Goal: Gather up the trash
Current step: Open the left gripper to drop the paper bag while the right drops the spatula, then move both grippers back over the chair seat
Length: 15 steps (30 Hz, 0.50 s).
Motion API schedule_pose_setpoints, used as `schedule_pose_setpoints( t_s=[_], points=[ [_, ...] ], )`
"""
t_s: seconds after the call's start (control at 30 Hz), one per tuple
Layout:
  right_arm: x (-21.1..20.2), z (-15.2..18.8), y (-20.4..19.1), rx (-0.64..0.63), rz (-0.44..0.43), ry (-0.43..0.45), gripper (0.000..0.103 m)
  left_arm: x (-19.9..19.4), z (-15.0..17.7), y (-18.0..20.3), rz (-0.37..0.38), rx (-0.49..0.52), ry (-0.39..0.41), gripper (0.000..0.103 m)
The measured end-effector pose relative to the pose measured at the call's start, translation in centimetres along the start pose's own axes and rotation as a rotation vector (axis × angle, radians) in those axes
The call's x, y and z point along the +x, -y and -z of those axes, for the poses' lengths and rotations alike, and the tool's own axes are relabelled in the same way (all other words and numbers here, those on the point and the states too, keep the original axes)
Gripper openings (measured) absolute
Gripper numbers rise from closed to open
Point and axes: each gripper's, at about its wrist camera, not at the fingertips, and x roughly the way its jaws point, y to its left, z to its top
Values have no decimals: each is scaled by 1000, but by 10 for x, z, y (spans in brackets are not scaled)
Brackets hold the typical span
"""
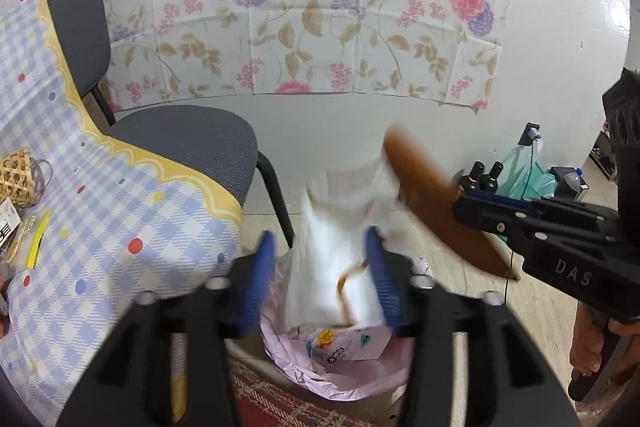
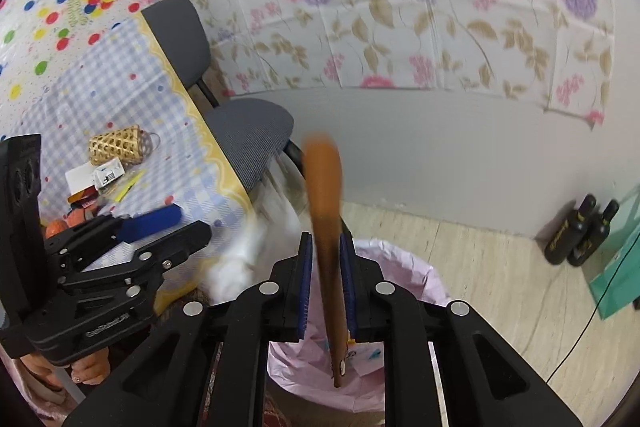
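Both grippers hang over the round bin lined with a pink plastic bag [image 2: 404, 267], pointed steeply down so trash can fall straight in.

The left gripper [image 1: 325, 281] stands about half open. A crumpled white paper wrapper [image 1: 332, 267] sits between its blue pads [image 1: 380, 279], blurred. It looks released and falling, though contact on the right pad can't be ruled out.

The right gripper [image 2: 325, 291], just beside it, is nearly closed, with a long flat brown stick-like piece [image 2: 326, 227] between its pads. The pads look snug, but blur hides whether they press. One end of the stick dips into the bin below; the other end pokes up and forward.

A printed wrapper [image 1: 348, 341] already lies inside the bin. More scraps wait on the blue checked tablecloth [image 1: 120, 227], left of both grippers.
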Motion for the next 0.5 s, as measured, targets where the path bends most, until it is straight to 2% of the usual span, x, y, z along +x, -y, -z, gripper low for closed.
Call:
schedule_pose_setpoints(
  t_s=[0.17, 0.5],
  points=[
    [-7, -4, -4, -11, 10, 26, 18, -8, 1, -20, -41, -48, 9, 50],
    [-19, -26, -39, -76, -47, 85, 18, -68, -1, -67, -203, -148, 95, 50]
  ],
)
